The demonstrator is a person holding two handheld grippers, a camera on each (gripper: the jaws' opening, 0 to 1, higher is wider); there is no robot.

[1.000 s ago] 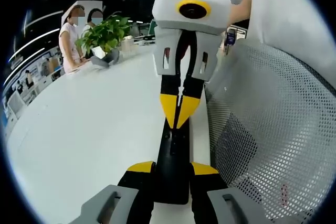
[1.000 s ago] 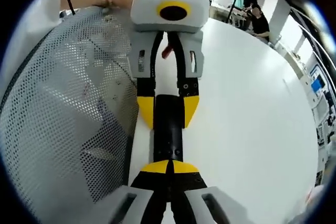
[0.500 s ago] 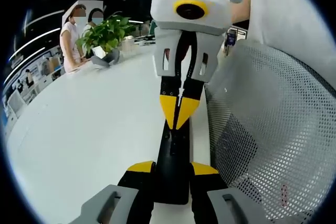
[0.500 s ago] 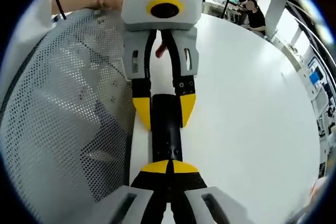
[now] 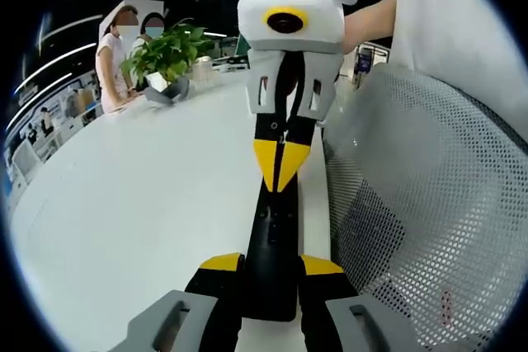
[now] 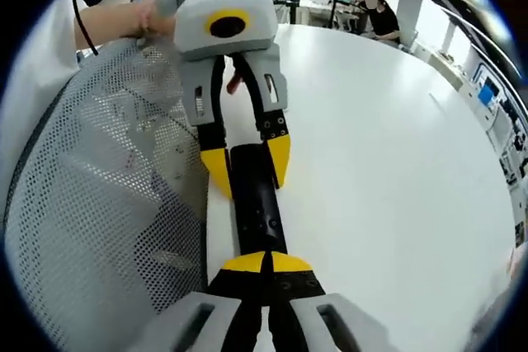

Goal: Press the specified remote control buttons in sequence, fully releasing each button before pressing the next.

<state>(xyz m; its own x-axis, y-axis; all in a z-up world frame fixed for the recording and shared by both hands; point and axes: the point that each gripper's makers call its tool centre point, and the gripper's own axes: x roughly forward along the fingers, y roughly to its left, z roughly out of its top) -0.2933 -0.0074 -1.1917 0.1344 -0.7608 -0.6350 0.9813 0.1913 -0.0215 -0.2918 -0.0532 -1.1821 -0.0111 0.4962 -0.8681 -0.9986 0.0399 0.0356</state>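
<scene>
A long black remote (image 5: 271, 232) lies on the white table (image 5: 140, 195) beside its edge. My left gripper (image 5: 272, 264) is shut on the remote's near end, one yellow-tipped jaw on each side. My right gripper (image 5: 280, 172) comes in from the far side with its yellow tips shut together, pointing down onto the remote's top face. In the right gripper view, the right gripper (image 6: 264, 263) has its shut tips resting on the remote (image 6: 257, 208). The left gripper (image 6: 247, 164) clamps the remote's far end there.
A grey mesh chair back (image 5: 421, 204) (image 6: 99, 204) stands close beside the table edge and the remote. A potted plant (image 5: 165, 55) and two people (image 5: 124, 43) are at the table's far side. Another person (image 6: 375, 6) sits at the far end. A white sleeve (image 5: 445, 14) is near.
My right gripper has drawn back a little along the remote, away from the left gripper, so more of the remote shows between them. The left gripper's hold is unchanged.
</scene>
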